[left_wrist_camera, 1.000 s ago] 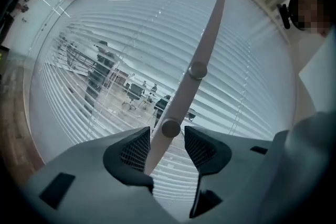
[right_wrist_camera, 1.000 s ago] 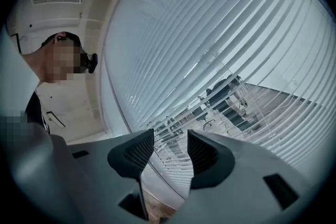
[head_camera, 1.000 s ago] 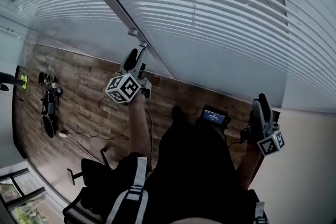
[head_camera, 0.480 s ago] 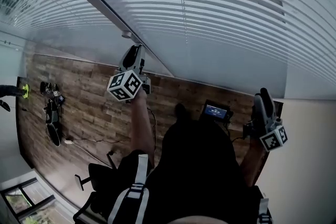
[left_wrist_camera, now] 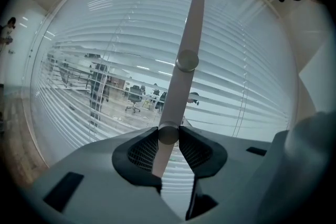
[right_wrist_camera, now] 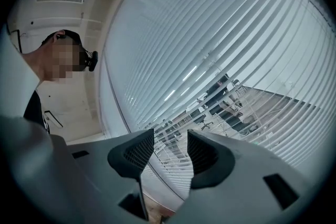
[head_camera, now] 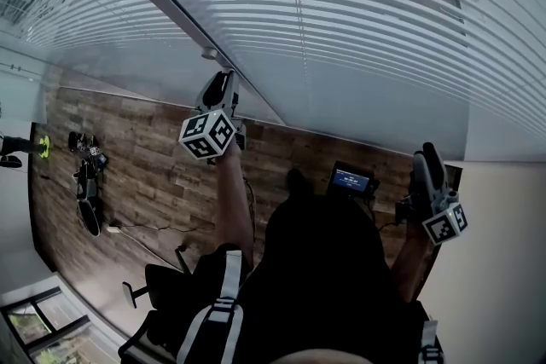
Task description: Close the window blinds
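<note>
White slatted blinds cover the window, and an office shows between the slats. A pale tilt wand hangs in front of them, with a round joint partway up. My left gripper is raised to the window. Its pads press on the lower end of the wand from both sides. My right gripper hangs low at the right, away from the blinds. Its jaws stand open with nothing between them.
A thin lift cord hangs down the blind. On the wooden floor below lie a small device with a lit screen, dark gear and a cable at the left, and a chair base.
The head view has shifted slightly. My left gripper stays at the wand by the window frame, edged a little upward. The right gripper has hardly moved.
</note>
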`<state>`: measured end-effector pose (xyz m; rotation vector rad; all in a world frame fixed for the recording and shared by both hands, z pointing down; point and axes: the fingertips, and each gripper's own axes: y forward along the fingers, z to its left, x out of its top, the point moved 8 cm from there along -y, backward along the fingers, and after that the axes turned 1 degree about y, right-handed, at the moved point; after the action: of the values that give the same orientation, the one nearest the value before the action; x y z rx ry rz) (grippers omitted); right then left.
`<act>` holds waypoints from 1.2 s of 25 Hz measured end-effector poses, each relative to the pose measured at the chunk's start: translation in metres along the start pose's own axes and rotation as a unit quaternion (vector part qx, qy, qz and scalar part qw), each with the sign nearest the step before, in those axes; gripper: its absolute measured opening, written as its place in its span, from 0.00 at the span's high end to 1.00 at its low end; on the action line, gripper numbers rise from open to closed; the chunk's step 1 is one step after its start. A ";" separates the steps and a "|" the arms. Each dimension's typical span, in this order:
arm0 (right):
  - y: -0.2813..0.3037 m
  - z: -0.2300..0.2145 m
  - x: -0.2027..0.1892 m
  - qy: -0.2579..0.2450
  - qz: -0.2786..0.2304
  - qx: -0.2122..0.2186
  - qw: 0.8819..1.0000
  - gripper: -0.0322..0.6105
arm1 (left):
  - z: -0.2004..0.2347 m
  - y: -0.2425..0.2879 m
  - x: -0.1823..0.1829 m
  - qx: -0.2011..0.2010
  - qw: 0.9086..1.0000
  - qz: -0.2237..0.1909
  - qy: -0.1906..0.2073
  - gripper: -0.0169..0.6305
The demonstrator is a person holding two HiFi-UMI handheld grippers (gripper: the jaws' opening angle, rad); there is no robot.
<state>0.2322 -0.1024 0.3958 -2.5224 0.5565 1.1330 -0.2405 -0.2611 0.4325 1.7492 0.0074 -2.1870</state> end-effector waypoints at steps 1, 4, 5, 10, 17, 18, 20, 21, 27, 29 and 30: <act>0.000 0.000 0.000 0.000 0.001 0.001 1.000 0.64 | -0.001 0.000 0.001 0.005 1.000 0.006 0.013 0.77; 0.002 0.003 0.000 -0.001 0.006 0.002 1.000 0.64 | -0.002 0.001 0.007 0.020 0.998 0.026 0.053 0.77; 0.003 0.003 0.000 -0.002 0.006 0.002 1.000 0.64 | -0.003 0.002 0.008 0.024 0.997 0.031 0.065 0.77; -0.001 0.001 -0.001 0.000 0.004 0.005 1.000 0.64 | -0.011 0.003 0.006 0.048 0.988 0.048 0.135 0.77; 0.000 0.003 0.000 -0.002 0.000 0.003 1.000 0.64 | -0.016 0.007 0.004 0.092 0.959 0.065 0.260 0.77; -0.001 0.003 0.000 -0.002 -0.001 0.003 1.000 0.64 | -0.016 0.008 0.003 0.095 0.956 0.066 0.271 0.77; -0.002 0.003 0.000 -0.002 -0.002 0.002 1.000 0.64 | -0.017 0.007 0.002 0.087 0.961 0.059 0.255 0.77; -0.003 0.003 0.000 -0.003 -0.002 0.002 1.000 0.64 | -0.016 0.006 0.002 0.076 0.971 0.052 0.222 0.75; -0.005 0.001 0.000 -0.003 -0.005 -0.003 1.000 0.64 | 0.002 0.002 -0.005 -0.016 0.998 -0.018 -0.059 0.62; -0.006 0.000 0.000 -0.002 -0.006 -0.005 1.000 0.64 | 0.005 0.002 -0.004 -0.022 0.995 -0.033 -0.089 0.63; -0.006 0.000 -0.001 -0.002 -0.006 -0.005 1.000 0.64 | 0.007 0.002 -0.004 -0.020 0.995 -0.035 -0.093 0.65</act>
<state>0.2348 -0.0970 0.3971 -2.5271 0.5349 1.1387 -0.2459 -0.2636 0.4382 1.5391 0.0686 -2.3765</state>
